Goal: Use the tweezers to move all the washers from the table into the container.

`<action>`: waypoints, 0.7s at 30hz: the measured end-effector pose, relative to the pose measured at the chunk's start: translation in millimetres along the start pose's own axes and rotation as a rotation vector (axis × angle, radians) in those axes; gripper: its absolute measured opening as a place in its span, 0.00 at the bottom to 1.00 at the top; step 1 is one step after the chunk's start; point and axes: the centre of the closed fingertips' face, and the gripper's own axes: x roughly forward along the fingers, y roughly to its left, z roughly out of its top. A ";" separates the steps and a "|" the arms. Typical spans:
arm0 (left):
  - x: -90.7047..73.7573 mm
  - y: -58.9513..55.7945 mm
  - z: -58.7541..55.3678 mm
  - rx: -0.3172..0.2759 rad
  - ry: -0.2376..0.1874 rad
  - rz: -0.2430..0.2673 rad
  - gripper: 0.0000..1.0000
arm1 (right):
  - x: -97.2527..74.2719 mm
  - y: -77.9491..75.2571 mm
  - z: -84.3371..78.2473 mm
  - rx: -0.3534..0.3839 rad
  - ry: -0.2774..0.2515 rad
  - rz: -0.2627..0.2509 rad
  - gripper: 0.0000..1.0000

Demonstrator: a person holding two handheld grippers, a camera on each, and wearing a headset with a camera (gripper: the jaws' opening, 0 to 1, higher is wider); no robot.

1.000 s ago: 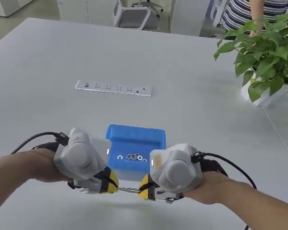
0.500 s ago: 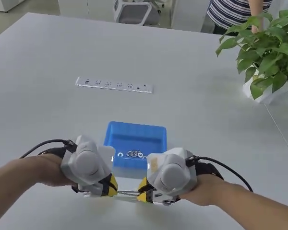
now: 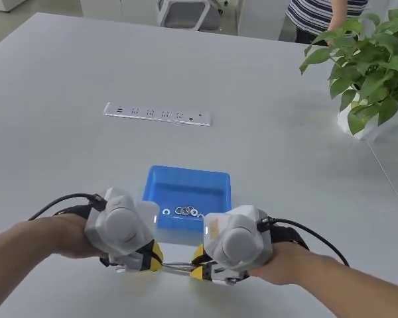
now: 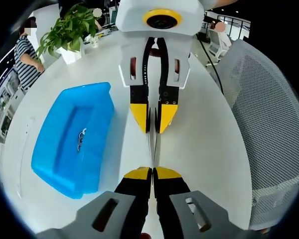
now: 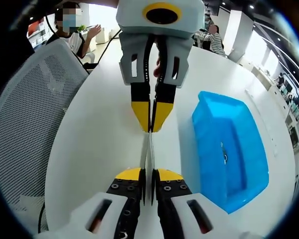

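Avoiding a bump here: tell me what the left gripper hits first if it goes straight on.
The right gripper, which faces it tip to tip. The tweezers bridge the gap between them, gripped at both ends, so the left gripper would likely run along them into it.

Bright, even indoor light from overhead. Head view sharp, crisp throughout. Shadows on table (image 3: 66, 79) faint, diffuse. Soft sheen on blue container (image 4: 99, 129) walls. Gripper views: heavy fisheye bending toward edges; far background overexposed in patches, slightly soft.
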 end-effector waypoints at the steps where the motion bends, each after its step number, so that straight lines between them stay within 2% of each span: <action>1: 0.0 0.7 -1.3 -0.001 0.004 0.003 0.06 | 0.5 -0.6 -0.9 -0.003 0.002 -0.001 0.11; 21: 3.2 1.1 -3.3 -0.015 0.005 0.006 0.08 | 1.1 -0.6 -1.9 0.009 -0.005 0.003 0.12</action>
